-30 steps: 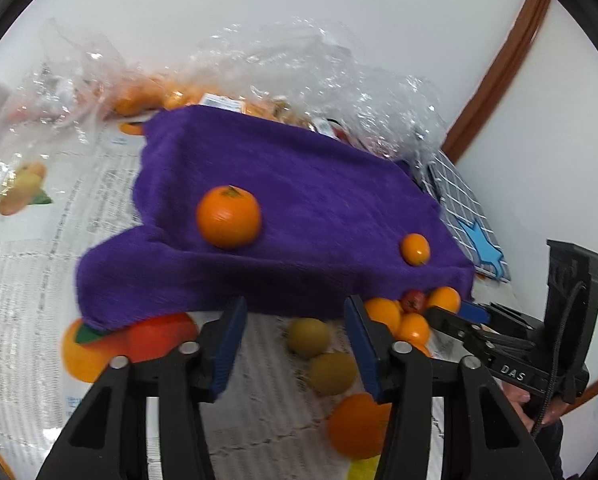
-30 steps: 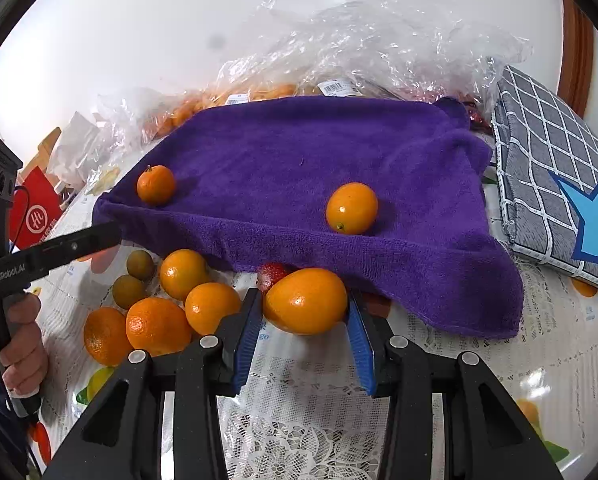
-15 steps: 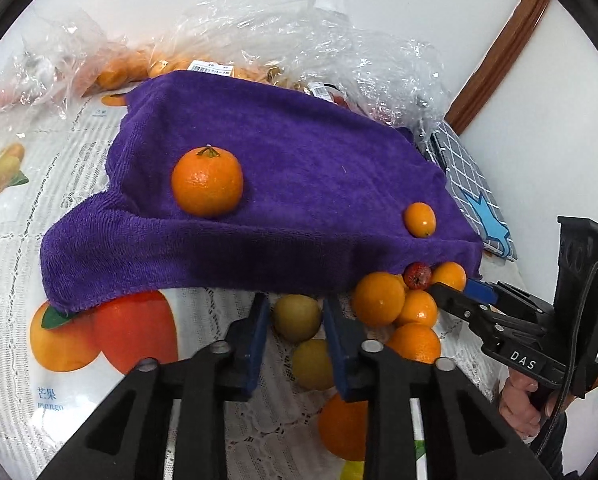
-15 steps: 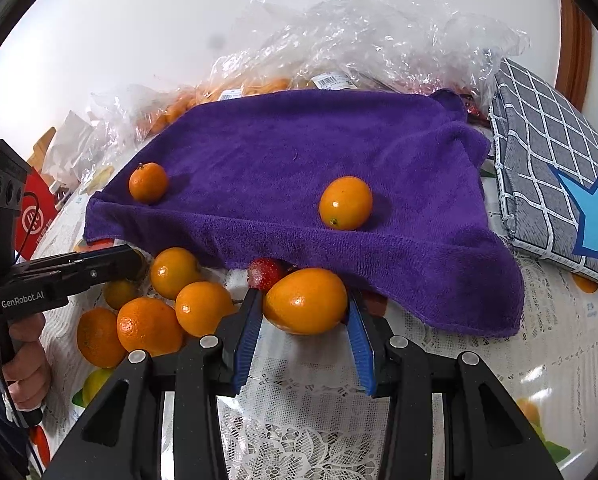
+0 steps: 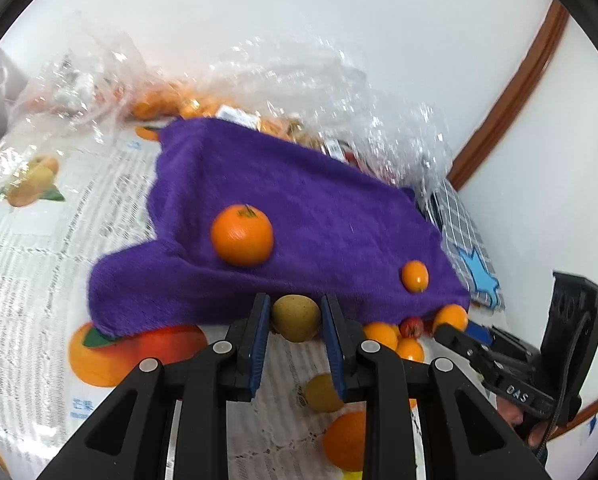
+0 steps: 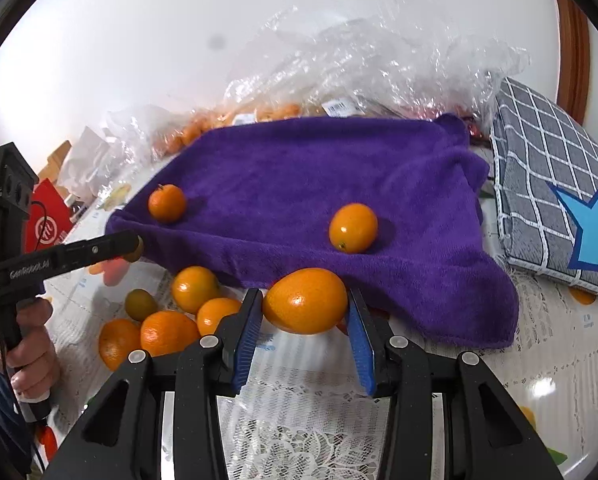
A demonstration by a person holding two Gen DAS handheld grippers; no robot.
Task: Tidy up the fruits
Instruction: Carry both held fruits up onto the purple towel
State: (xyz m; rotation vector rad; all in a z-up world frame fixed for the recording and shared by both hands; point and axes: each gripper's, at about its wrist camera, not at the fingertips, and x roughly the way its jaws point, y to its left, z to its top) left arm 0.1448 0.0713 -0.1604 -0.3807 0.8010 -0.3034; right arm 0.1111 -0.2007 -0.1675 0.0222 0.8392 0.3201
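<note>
Both fruits are held just short of the purple towel, which lies straight ahead: the brown-green fruit is clamped in the left tool, the oval orange fruit, long axis crosswise, in the right tool.

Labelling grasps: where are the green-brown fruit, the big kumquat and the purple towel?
green-brown fruit (image 5: 296,317), left wrist view, front face.
big kumquat (image 6: 305,300), right wrist view, middle.
purple towel (image 6: 299,168), right wrist view, bare centre.

Two fruits lie on one purple towel.
</note>
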